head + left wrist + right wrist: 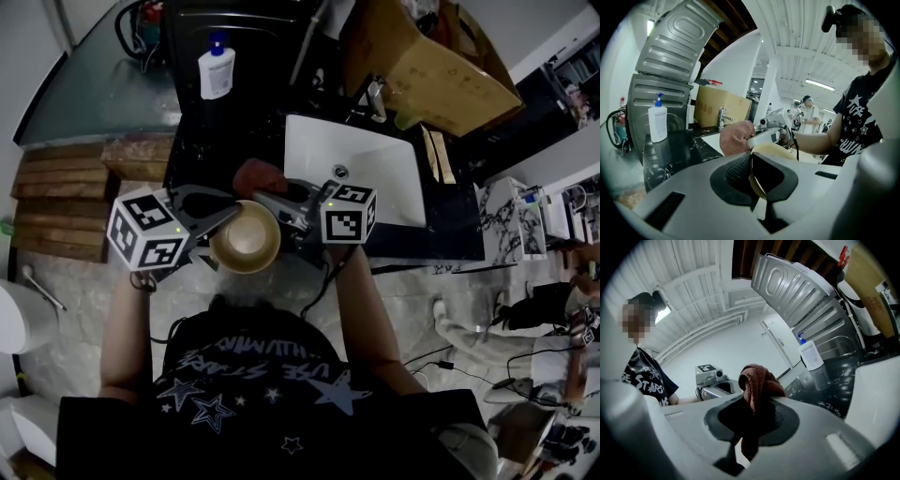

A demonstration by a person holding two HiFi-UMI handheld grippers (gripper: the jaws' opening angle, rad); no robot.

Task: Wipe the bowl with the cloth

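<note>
Head view: bowl (246,236) up in the air just in front of the sink (375,169), rim clamped by left gripper (221,221). Right gripper (274,197) pinching reddish cloth (256,176) on the bowl's sink side.

Left gripper view: jaws nipped onto the thin bowl rim, cloth seemingly touching it beyond.

Right gripper view: jaws tight on bunched cloth.

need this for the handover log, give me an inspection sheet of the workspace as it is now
surface: dark counter with a white sink
job's things: bowl held up in front of the counter; cloth bunched just beyond it
clutter: soap bottle, box
grippers: left gripper fingers shut on the bowl rim; right gripper fingers shut on the cloth
cables: cable hangs from the right gripper
surroundings: planks at left; another person in the background
</note>
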